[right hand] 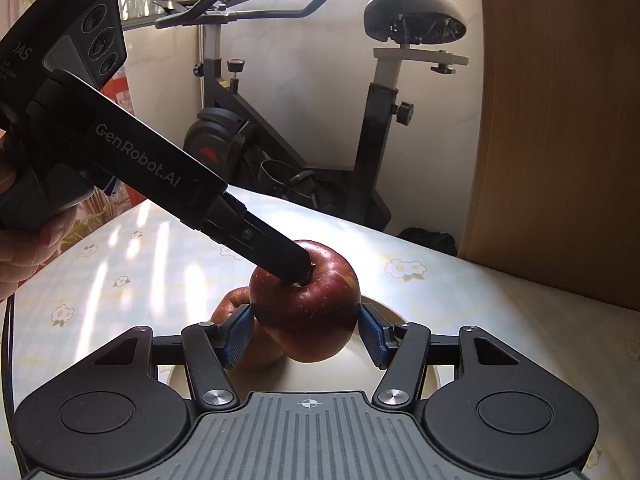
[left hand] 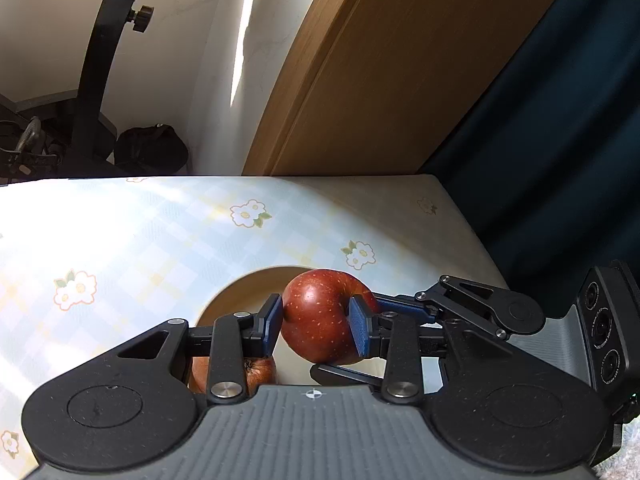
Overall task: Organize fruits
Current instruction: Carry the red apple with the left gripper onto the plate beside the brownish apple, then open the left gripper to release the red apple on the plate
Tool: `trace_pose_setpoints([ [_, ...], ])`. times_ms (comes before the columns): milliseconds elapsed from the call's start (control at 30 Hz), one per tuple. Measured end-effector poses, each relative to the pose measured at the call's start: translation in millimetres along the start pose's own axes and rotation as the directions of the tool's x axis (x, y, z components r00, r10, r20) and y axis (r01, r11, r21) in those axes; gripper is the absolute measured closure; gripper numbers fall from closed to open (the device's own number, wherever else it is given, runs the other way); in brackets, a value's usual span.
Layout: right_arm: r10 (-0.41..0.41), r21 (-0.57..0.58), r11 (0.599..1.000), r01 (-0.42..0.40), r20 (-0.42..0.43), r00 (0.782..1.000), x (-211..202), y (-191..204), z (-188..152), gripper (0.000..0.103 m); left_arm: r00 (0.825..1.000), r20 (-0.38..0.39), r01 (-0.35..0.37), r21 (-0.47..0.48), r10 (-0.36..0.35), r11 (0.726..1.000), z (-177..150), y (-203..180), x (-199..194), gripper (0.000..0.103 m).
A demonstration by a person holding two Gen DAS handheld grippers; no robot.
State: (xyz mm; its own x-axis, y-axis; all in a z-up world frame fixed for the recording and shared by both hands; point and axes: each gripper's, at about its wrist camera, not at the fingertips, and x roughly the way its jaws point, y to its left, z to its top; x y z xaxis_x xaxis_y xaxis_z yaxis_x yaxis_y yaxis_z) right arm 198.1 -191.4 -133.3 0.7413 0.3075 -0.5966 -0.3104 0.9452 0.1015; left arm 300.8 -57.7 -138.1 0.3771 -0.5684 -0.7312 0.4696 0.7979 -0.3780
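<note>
the left gripper (left hand: 316, 322) fingers pinch the red apple (left hand: 326, 316) above the plate (left hand: 240, 292) to set it beside another, while the right gripper (right hand: 306, 336) fingers flank it, contact unclear.

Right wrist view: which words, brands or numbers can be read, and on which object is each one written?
"GenRobot.AI": white letters along the black body of the left hand-held gripper.
"DAS": partly cut letters on the same device's camera head.
Fine print under those letters and around the three lenses: too small to read.
No other text is visible.
</note>
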Motion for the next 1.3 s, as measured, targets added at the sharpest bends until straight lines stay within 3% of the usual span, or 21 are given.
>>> trace_pose_setpoints([
  [367,0.023,0.006,1.000,-0.023,-0.025,0.999,38,-13,-7,0.049,0.998,-0.049,-0.034,-0.032,0.032,0.999,9,23,38,0.065],
  [1167,0.003,0.016,1.000,-0.002,-0.027,1.000,51,-18,-9,0.048,0.997,-0.011,-0.072,-0.018,0.071,0.997,5,17,34,0.064],
  [1300,-0.017,0.015,1.000,0.018,-0.034,0.999,46,-17,-7,0.045,0.996,-0.008,-0.087,-0.010,0.087,0.996,3,12,31,0.064],
])
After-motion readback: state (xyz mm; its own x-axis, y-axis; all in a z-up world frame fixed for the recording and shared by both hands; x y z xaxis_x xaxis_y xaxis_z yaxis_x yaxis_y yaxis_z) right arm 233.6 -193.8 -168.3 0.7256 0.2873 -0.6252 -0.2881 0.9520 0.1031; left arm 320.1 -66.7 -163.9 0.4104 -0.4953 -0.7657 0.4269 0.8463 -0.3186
